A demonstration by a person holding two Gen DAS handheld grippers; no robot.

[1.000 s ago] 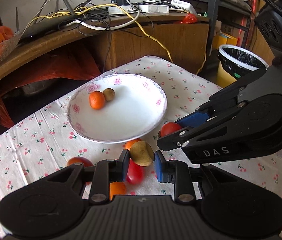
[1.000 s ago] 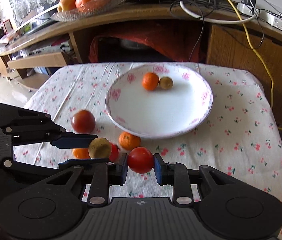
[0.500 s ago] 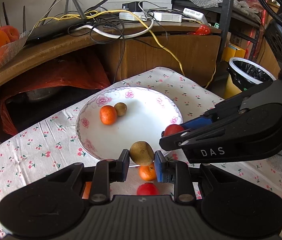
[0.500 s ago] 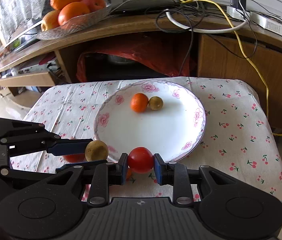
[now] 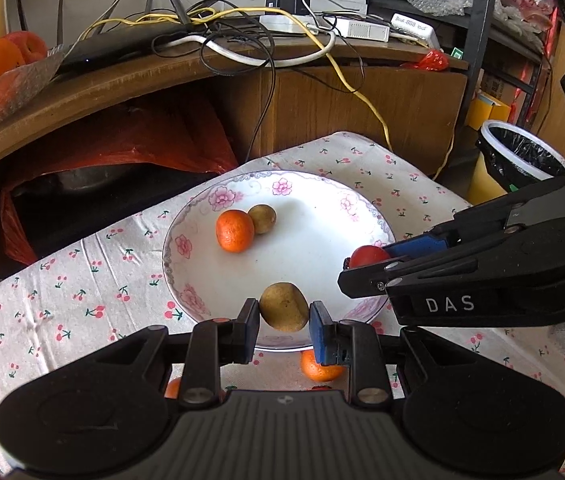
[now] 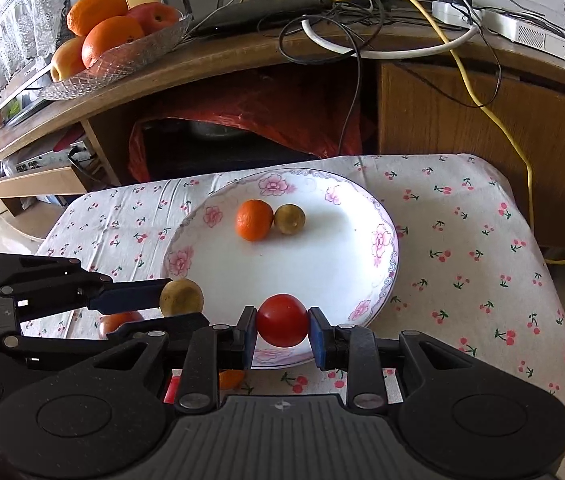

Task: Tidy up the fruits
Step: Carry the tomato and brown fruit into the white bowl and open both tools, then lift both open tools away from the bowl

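Holding fruit in both tongs: our left gripper (image 5: 283, 315) is clamped on a brownish-yellow round fruit (image 5: 283, 306), our right gripper (image 6: 281, 329) pinches a round red tomato (image 6: 281, 320), both at lower centre over the near rim of the white floral plate (image 6: 378, 216), where a small orange tangerine (image 6: 254, 220) touches another brownish fruit (image 6: 289, 219).

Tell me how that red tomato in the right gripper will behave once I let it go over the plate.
The red tomato is round and glossy, so it will probably roll on the smooth plate. The plate's raised rim should likely stop it. It looks soft-skinned, so the right gripper should release it low.
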